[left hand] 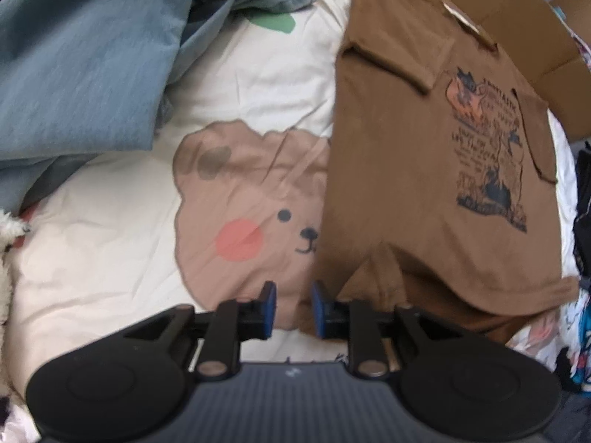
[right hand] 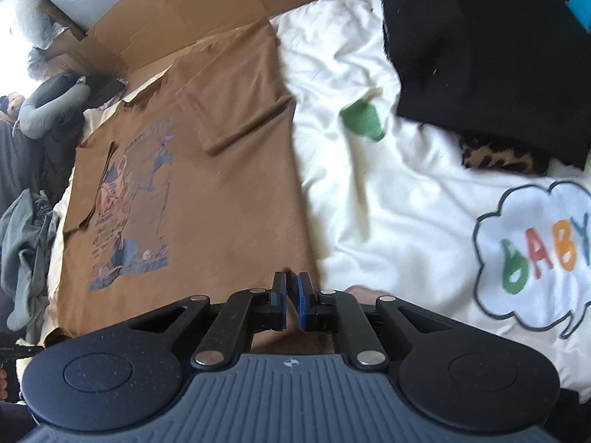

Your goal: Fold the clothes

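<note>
A brown T-shirt (left hand: 406, 166) with a dark printed picture lies flat on the cream bedsheet (left hand: 92, 258), one side and a sleeve folded in over it. My left gripper (left hand: 293, 295) points down just beside the shirt's near left edge, above the bear print; it is open and nothing is between its pads. In the right wrist view the same T-shirt (right hand: 221, 203) stretches away from me. My right gripper (right hand: 291, 284) hovers over its near right edge, with only a narrow slit between the pads and no cloth in it.
A blue garment (left hand: 85, 55) is heaped at the far left. A black garment (right hand: 480, 55) covers the sheet's far right corner. Flattened cardboard (right hand: 184, 7) lies beyond the shirt. Grey clothes (right hand: 26, 240) and a grey neck pillow (right hand: 48, 107) sit past the bed's left side.
</note>
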`<action>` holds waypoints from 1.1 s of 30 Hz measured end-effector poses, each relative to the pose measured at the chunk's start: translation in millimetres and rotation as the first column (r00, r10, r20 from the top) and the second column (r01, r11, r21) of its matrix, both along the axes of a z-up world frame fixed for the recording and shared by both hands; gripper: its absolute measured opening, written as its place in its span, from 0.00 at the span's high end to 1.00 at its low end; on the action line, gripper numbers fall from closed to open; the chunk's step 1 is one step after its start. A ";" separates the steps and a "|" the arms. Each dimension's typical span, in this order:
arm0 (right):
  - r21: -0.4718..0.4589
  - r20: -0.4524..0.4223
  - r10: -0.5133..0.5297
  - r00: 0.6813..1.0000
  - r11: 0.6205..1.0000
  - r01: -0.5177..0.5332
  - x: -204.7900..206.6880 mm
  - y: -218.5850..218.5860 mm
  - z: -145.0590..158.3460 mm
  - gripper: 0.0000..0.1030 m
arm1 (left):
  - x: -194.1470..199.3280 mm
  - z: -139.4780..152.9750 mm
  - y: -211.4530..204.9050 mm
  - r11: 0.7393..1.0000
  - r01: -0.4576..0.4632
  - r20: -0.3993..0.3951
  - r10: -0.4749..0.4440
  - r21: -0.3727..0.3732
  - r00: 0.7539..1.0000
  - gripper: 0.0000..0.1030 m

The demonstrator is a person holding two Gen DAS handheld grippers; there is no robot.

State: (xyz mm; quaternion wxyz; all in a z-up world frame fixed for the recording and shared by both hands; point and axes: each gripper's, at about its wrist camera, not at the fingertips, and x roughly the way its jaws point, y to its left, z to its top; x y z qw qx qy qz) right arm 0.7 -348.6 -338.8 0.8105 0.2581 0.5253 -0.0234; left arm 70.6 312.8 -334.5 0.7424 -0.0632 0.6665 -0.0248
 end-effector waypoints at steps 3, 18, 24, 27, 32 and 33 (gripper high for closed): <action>-0.031 0.006 -0.005 1.000 1.000 0.005 -2.5 -3.7 5.6 0.81 | -4.3 -2.3 -0.9 1.000 0.031 -0.016 -0.031 0.003 0.999 0.72; -0.184 -0.102 0.090 0.991 0.977 -0.108 -19.0 7.7 -15.2 0.64 | -8.7 -14.9 -31.9 0.975 0.222 0.019 -0.221 -0.006 0.975 0.61; -0.179 -0.121 0.105 0.987 0.976 -0.126 -20.5 16.1 -20.8 0.64 | -7.5 -16.9 -49.6 0.948 0.319 0.050 -0.318 -0.012 0.947 0.64; -0.179 -0.121 0.115 0.986 0.974 -0.136 -19.3 20.5 -22.6 0.64 | -3.4 -19.1 -54.4 0.938 0.346 0.065 -0.345 -0.005 0.937 0.64; -0.191 -0.119 0.129 0.984 0.970 -0.150 -14.4 24.4 -24.2 0.64 | -0.5 -17.9 -63.8 0.911 0.412 0.088 -0.410 -0.002 0.908 0.96; -0.203 -0.119 0.136 0.983 0.966 -0.159 -12.9 24.6 -23.4 0.64 | 0.0 -16.6 -62.7 0.913 0.407 0.096 -0.405 -0.001 0.909 0.96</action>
